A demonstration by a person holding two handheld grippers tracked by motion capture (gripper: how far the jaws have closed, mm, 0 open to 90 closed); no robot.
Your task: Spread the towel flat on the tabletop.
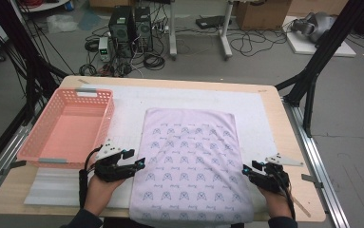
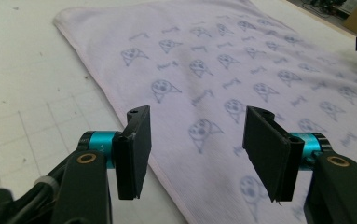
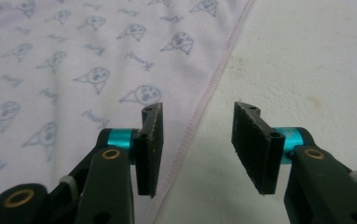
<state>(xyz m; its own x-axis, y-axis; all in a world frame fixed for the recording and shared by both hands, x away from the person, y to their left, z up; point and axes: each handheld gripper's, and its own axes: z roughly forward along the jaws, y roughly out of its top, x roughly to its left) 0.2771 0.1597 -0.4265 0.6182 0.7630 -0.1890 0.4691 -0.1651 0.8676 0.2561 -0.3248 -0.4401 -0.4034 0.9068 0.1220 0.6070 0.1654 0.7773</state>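
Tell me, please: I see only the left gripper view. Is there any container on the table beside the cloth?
Observer: Yes. In the high view a pink basket stands left of the lilac cloth, apart from it, and it looks empty.
Operator: Where is the right gripper?
Observer: The right gripper is at the cloth's right edge, near the person. In the right gripper view its jaws stand open over the hem, with nothing pressed between them.
Operator: How does my gripper stand against it?
Observer: The left gripper is at the cloth's left edge, roughly opposite the right one.
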